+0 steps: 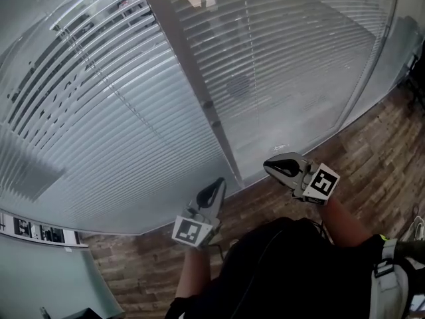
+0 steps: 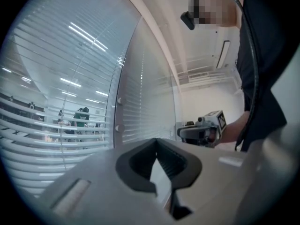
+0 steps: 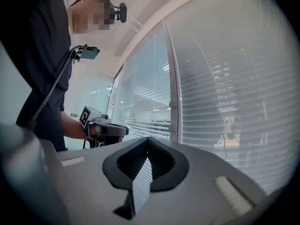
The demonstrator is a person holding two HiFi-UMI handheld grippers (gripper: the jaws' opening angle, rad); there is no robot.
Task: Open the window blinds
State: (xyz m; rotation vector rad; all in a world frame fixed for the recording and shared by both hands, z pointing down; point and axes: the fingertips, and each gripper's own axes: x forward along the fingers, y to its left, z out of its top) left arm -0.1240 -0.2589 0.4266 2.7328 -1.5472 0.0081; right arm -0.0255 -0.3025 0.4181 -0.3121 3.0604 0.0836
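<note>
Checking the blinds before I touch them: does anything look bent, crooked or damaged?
Nothing stands out. The left blind hangs even and straight, with gaps showing higher up; the right blind looks closed and just as straight. Nothing bent or torn shows.

Blinds (image 1: 99,111) hang on both sides of the post (image 1: 192,78). I have the left gripper (image 1: 220,184) just left of the post's foot and the right gripper (image 1: 269,166) just right of it.

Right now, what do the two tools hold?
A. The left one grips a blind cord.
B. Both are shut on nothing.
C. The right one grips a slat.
B: the left tool and the right tool each show jaws together with nothing between them, and the blinds lie beyond.
</note>
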